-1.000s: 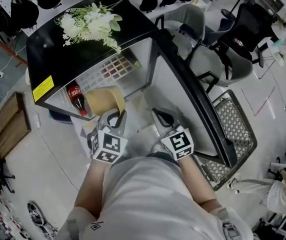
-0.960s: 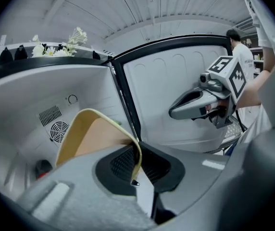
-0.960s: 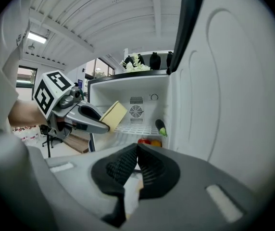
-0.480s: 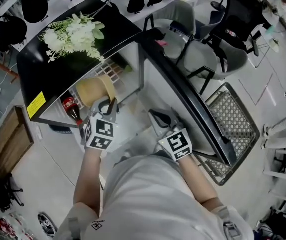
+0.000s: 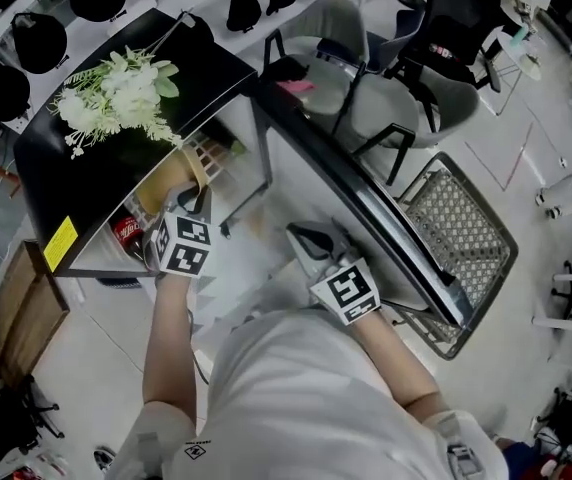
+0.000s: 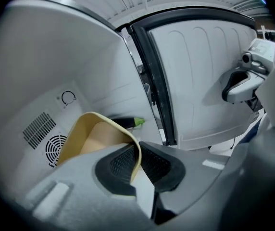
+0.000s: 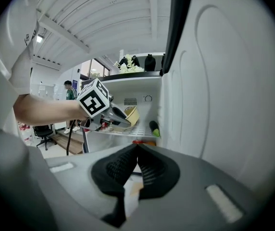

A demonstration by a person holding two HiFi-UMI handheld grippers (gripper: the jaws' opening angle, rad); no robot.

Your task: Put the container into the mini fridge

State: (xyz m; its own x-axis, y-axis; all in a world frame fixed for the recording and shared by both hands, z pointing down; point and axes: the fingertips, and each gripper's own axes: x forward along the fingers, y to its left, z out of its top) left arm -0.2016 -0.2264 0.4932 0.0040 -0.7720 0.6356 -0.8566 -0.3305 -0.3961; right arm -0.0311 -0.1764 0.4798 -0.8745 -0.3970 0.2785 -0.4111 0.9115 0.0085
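Seen from overhead, a person leans toward an open mini fridge (image 5: 81, 163), its black top carrying white flowers (image 5: 116, 93). The left gripper (image 5: 198, 206) holds a tan container (image 5: 169, 175) inside the fridge, just beside a red bottle (image 5: 126, 236). The right gripper (image 5: 304, 238) hangs near the open door (image 5: 366, 208). Grey chairs (image 5: 361, 88) and a mesh rack (image 5: 456, 233) stand beyond the door.

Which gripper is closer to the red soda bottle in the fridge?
Left. The left gripper, shut on the container, is inside the fridge, just beside the bottle. The right gripper is outside the fridge, near the open door, farther from it.
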